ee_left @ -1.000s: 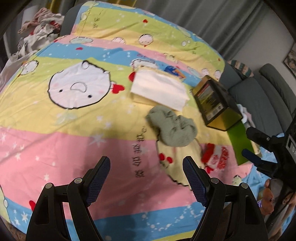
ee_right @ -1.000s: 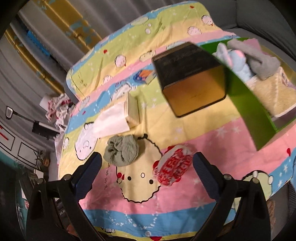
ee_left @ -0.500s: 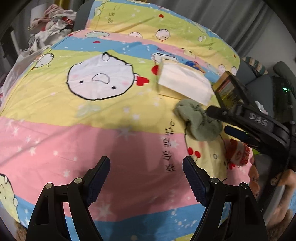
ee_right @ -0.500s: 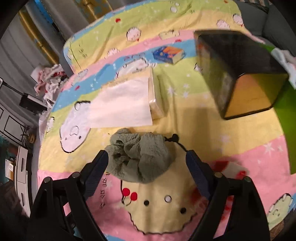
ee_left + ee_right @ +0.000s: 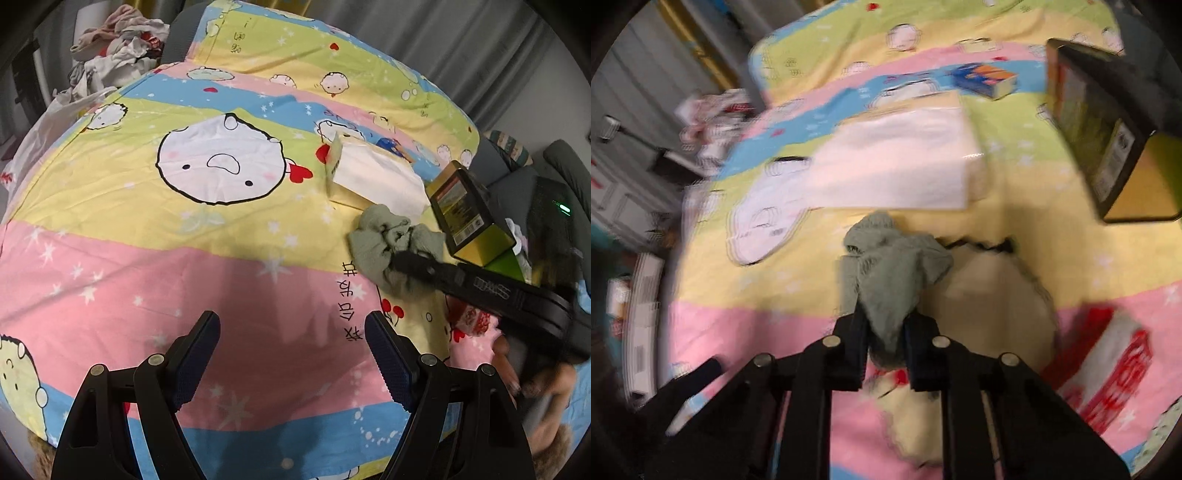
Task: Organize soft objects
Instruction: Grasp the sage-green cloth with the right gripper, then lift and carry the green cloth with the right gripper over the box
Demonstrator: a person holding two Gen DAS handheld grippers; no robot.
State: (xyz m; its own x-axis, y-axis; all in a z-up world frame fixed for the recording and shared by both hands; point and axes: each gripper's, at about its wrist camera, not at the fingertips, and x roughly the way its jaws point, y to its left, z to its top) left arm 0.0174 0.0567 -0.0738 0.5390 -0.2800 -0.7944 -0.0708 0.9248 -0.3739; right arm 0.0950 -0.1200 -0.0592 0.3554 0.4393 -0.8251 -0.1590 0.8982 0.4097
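Observation:
A crumpled grey-green cloth (image 5: 892, 269) lies on the cartoon-print bedsheet (image 5: 147, 258), just in front of a white tissue pack (image 5: 897, 166). My right gripper (image 5: 884, 314) is shut on the near end of that cloth, which bunches up between the pads. From the left wrist view the same cloth (image 5: 380, 240) shows at the right with the right gripper's black finger (image 5: 417, 266) pressed into it. My left gripper (image 5: 291, 347) hangs open over the pink stripe, with nothing between its fingers. A red-and-white soft item (image 5: 1108, 365) lies to the right.
A dark box with a gold face (image 5: 1104, 147) stands at the right, and a small blue-and-orange pack (image 5: 986, 79) lies behind the tissues. A pile of clothes (image 5: 114, 55) sits off the bed's far left. A person's hand (image 5: 532, 380) holds the right gripper.
My right gripper dropped onto the grey-green cloth and its jaws went from wide apart to shut on it. The left gripper drifted slightly and stayed open.

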